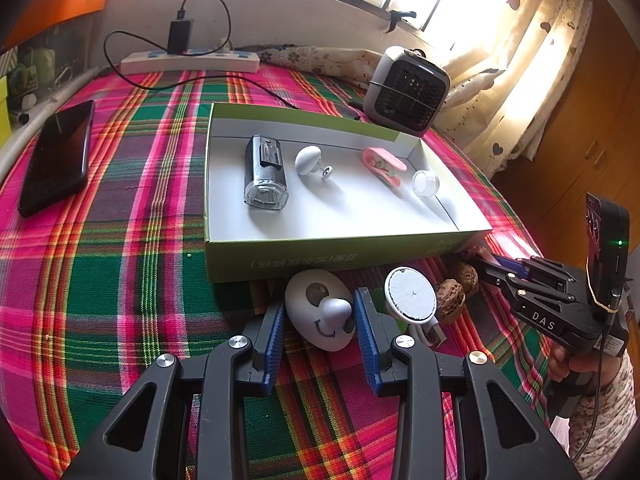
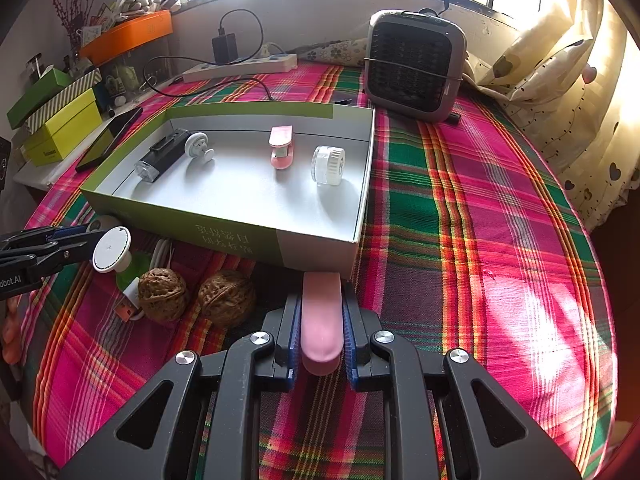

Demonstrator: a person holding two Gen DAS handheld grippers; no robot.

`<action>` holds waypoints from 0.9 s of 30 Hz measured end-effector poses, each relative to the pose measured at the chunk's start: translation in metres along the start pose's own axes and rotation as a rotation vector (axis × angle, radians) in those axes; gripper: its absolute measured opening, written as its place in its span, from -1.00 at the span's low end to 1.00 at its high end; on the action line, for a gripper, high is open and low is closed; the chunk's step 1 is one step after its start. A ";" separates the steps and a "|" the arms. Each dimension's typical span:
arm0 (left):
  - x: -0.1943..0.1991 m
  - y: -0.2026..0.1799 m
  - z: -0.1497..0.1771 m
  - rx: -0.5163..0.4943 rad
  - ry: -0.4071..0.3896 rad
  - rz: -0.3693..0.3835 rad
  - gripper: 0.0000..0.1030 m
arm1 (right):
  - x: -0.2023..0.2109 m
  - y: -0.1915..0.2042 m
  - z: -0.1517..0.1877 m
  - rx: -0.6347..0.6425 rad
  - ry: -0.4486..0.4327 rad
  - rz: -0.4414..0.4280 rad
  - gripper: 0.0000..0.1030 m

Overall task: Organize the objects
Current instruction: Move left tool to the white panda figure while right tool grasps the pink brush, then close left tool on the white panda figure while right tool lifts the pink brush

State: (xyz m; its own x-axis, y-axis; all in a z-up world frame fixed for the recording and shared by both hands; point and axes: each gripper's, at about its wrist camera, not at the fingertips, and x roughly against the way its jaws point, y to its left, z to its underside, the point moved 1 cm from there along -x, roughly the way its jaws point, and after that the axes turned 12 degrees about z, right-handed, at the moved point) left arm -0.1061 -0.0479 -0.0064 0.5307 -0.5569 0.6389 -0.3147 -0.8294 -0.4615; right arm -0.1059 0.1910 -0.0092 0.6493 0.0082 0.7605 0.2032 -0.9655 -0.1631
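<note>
So the right tongs (image 2: 320,332) are pinching a pink oblong thing (image 2: 321,320), long axis running straight out toward 12 o'clock, right at the near corner of the green box (image 2: 224,236). Next move looks like up and over that wall. Left tongs (image 1: 320,324) are spread around the white egg-shaped smiley toy (image 1: 320,310), not squeezing yet as far as I can tell, with the box again dead ahead at 12 on the plaid surface (image 2: 480,240).
</note>
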 end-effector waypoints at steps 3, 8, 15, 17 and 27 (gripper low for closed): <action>0.000 0.000 0.001 0.002 -0.001 0.000 -0.41 | 0.000 0.000 0.000 0.000 0.000 0.000 -0.64; 0.001 0.000 -0.002 -0.001 -0.008 -0.001 -0.46 | 0.001 -0.001 0.000 -0.005 -0.001 0.000 -0.64; 0.004 0.002 -0.001 0.005 -0.016 -0.004 -0.46 | 0.003 -0.001 0.002 -0.010 -0.006 -0.003 -0.64; 0.006 0.003 0.000 0.007 -0.021 -0.009 -0.46 | 0.003 -0.001 0.002 -0.011 -0.006 -0.003 -0.64; 0.020 0.001 -0.003 0.000 -0.048 0.004 -0.46 | 0.012 -0.002 -0.002 -0.020 -0.022 -0.016 -0.64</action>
State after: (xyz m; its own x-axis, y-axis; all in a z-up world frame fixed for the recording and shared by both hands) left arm -0.0985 -0.0601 0.0074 0.5664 -0.5577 0.6068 -0.3169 -0.8270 -0.4644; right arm -0.1004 0.1926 0.0017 0.6620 0.0292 0.7490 0.1994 -0.9701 -0.1384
